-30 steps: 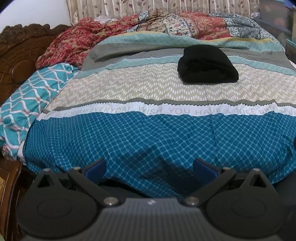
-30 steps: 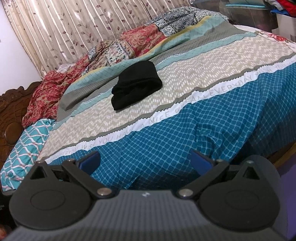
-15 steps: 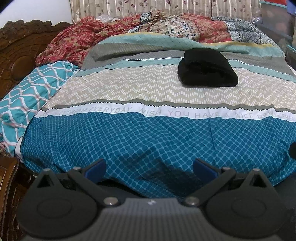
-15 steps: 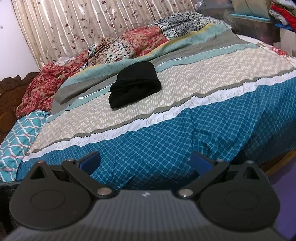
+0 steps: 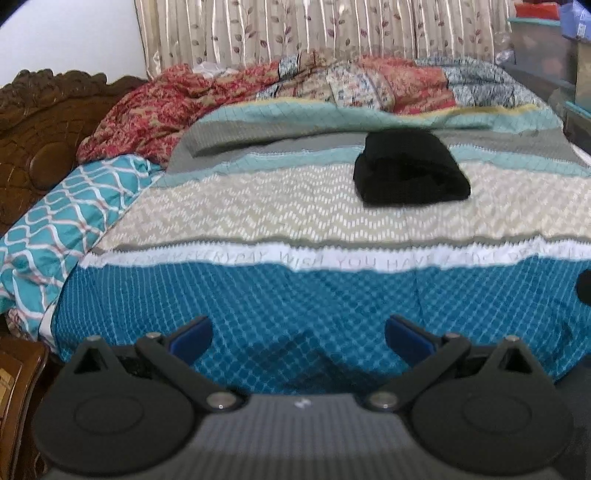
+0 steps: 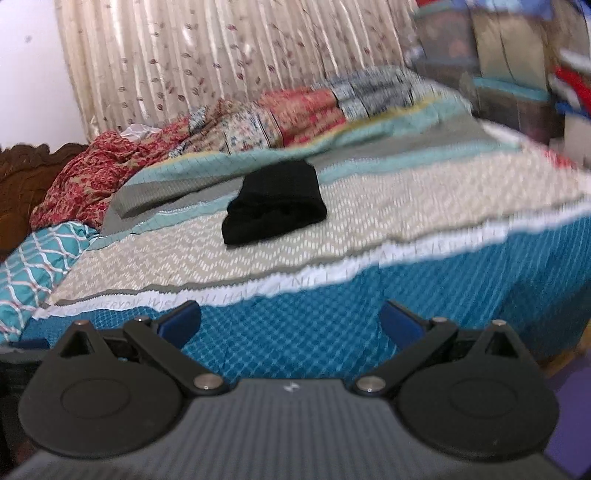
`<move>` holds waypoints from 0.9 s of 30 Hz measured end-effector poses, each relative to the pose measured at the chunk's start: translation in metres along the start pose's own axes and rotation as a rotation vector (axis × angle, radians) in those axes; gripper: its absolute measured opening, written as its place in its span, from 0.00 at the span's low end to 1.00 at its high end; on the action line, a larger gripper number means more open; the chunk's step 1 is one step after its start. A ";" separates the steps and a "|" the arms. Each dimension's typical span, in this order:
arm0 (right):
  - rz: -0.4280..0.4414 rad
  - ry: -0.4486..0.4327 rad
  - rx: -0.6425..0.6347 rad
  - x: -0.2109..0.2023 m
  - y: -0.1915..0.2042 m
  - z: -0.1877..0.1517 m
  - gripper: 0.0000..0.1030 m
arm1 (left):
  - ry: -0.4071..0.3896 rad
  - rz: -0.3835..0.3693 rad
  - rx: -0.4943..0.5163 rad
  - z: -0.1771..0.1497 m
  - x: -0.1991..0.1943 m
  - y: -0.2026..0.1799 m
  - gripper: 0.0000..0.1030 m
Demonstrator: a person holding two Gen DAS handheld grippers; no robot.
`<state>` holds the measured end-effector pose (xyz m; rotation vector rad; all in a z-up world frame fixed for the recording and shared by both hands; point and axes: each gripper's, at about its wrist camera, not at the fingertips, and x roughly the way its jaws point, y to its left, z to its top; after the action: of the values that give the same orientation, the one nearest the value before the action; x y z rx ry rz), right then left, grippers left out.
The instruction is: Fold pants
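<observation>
Black pants (image 5: 410, 168) lie folded; each gripper (image 5: 298, 334) (image 6: 290, 321) gapes wide, empty.

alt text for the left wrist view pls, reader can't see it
Black pants, folded into a compact bundle, lie on a striped patterned bedspread, far beyond the open, empty left gripper in the foreground. A carved wooden headboard stands left, curtains behind.

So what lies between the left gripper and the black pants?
Only bedspread, in the left wrist view: nothing rests between the left gripper and the pants.
</observation>
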<state>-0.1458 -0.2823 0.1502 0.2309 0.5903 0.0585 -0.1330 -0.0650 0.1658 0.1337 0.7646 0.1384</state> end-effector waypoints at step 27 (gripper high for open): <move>-0.002 0.006 -0.121 0.095 0.007 0.098 1.00 | -0.053 0.006 0.023 0.120 0.072 -0.034 1.00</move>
<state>-0.0125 -0.2832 0.1789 0.1126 0.5911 0.0925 0.0045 -0.0944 0.1972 0.1609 0.7128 0.1313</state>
